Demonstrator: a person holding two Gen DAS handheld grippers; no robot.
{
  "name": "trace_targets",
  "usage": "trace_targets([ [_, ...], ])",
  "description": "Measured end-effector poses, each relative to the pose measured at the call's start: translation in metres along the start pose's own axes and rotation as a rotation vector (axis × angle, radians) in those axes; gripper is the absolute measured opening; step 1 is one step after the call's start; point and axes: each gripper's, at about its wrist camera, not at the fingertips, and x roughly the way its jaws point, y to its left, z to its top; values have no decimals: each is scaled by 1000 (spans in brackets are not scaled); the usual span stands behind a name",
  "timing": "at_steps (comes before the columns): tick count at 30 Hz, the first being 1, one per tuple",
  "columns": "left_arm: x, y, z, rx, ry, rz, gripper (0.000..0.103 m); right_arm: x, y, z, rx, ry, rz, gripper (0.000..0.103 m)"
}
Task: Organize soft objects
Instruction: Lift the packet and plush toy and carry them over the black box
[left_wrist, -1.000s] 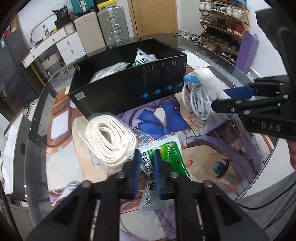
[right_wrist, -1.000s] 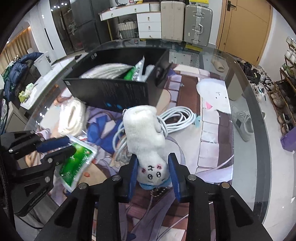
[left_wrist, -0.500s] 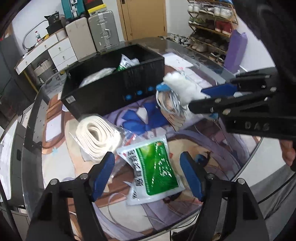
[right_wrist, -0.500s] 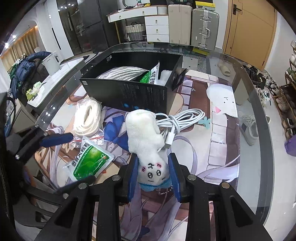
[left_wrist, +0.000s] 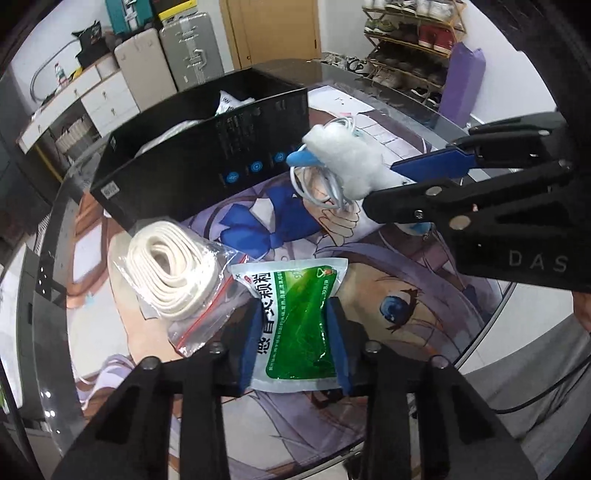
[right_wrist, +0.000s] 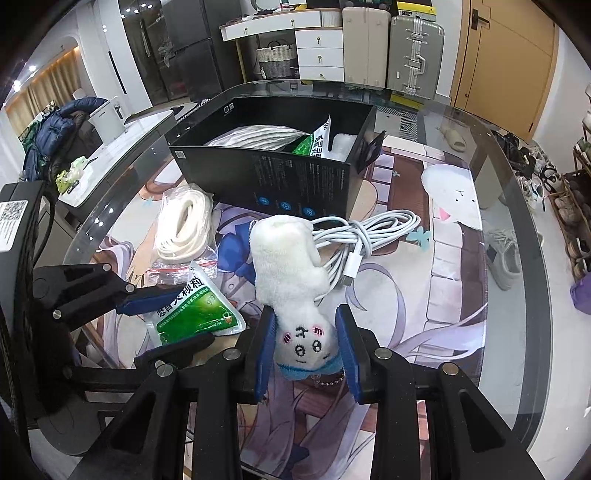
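Claws first: my left claw (left_wrist: 295, 341) has just been closing and its blue pads now press both sides of the green sachet (left_wrist: 295, 317), which sits between them w/ its top edge fanned out toward the box. My right claw (right_wrist: 306, 354) is clamped on the white plush toy (right_wrist: 291, 280), head end between the pads, body sticking forward and clear of the mat. Black box (right_wrist: 295, 177) stands toward the far edge of the surface (right_wrist: 509, 229), open top, w/ a white bundle and another green packet already inside. Bagged white strap coil (left_wrist: 173, 273) lies on the mat just left of the sachet, its zip bag touching the sachet's corner, near the box's front wall. White charging cable (right_wrist: 362, 236) lies coiled in front of the box, right behind the plush in the right view; can't tell if they touch.
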Motion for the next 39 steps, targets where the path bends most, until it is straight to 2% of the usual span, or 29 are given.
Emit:
trace_targets([
  [3,-5,4,2,-6,-5,-15,23,-1,1,1,1,-6,6,33],
  [7,-18,15,5,-32,-34,-35,21,-5,3,2,2,-17,15,33],
  [18,-49,44,7,-85,-101,-21,20,-22,19,3,-11,-59,63,33],
  [34,-68,55,17,-106,-170,-7,20,-41,35,8,-6,-111,107,33],
  [39,-81,53,23,-83,-232,54,20,-54,39,15,1,-152,113,33],
])
